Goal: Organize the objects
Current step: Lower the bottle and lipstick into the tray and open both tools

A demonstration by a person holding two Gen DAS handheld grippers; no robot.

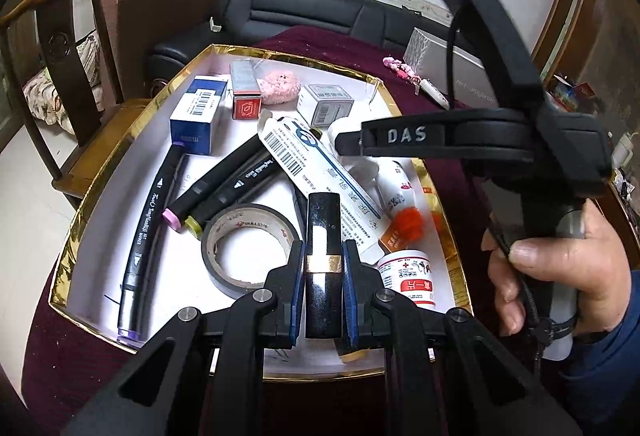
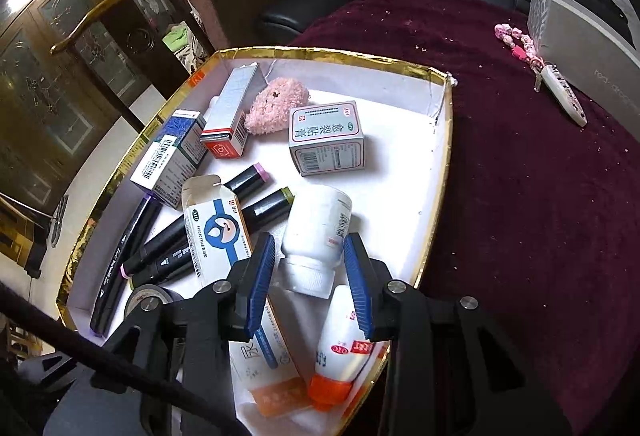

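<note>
A gold-rimmed white tray [image 1: 120,171] [image 2: 440,163] holds markers [image 1: 148,228], a tape roll [image 1: 248,244], small boxes, a long white-blue carton [image 1: 320,171] [image 2: 218,232], white bottles and a pink plush [image 1: 280,85] [image 2: 276,103]. My left gripper [image 1: 323,260] is shut on a black lipstick tube with a gold band [image 1: 323,232], held above the tray's near side. My right gripper [image 2: 309,256] is open, its blue pads either side of a white bottle [image 2: 318,232] lying in the tray. The right gripper also shows in the left wrist view [image 1: 348,147].
The tray sits on a dark red tablecloth [image 2: 540,195]. A grey box [image 2: 580,39] and a pink beaded keychain [image 2: 532,55] lie at the far right. A wooden chair [image 1: 60,75] and a black sofa [image 1: 320,7] stand behind the table.
</note>
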